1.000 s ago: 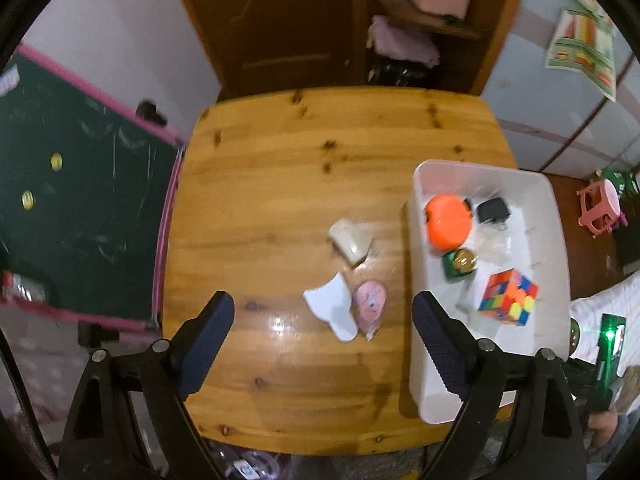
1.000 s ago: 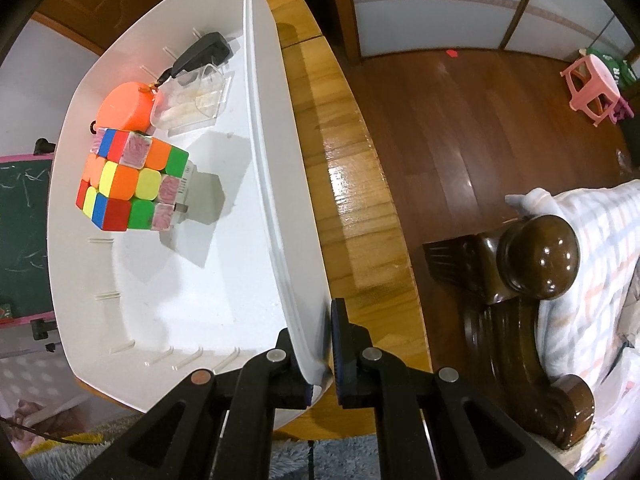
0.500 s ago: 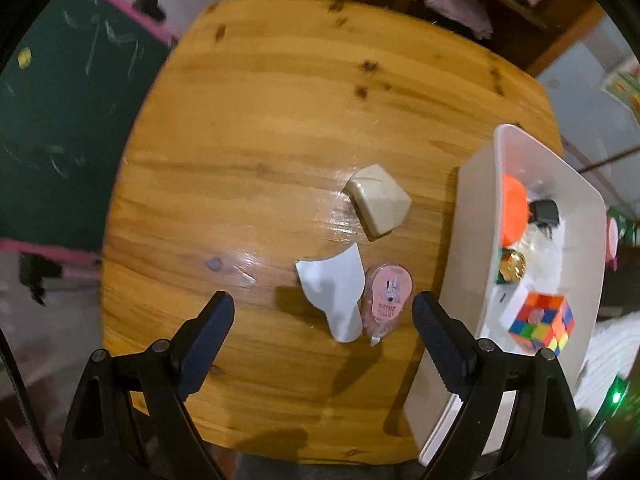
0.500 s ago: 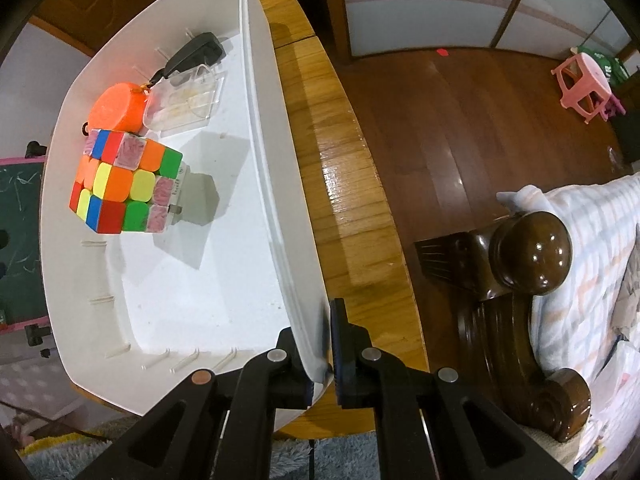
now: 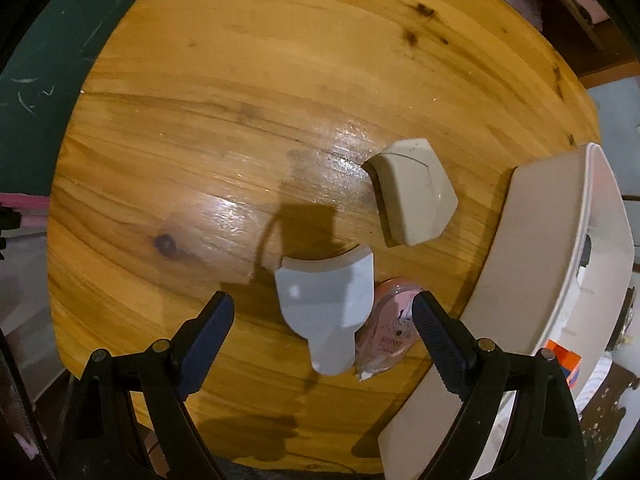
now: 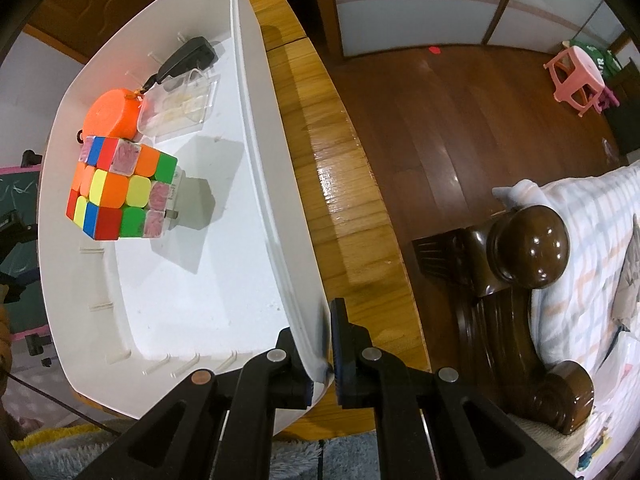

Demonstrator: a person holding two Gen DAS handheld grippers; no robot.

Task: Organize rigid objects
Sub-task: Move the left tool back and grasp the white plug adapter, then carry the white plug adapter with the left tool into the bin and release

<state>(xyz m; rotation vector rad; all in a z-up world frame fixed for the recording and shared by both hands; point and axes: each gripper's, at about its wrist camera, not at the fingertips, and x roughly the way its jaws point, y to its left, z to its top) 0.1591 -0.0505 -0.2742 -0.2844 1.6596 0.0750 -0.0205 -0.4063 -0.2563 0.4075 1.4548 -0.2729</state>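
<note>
Dropped closer to the table (image 5: 200,100) than a second ago, left gripper (image 5: 323,322) spread wide, framing a white curved piece (image 5: 324,312) and, touching its right edge, a pink round case (image 5: 390,332). Beige block (image 5: 416,192) just beyond, apart from both. Right gripper (image 6: 322,350) unchanged, pinched on the near corner wall of the white bin (image 6: 272,208), steadying it. Cube (image 6: 120,188), orange disc (image 6: 114,114), clear box (image 6: 180,104) and black plug (image 6: 188,58) already inside. Probably mid-approach for a pick: next, lower, centre on one piece only, close.
</note>
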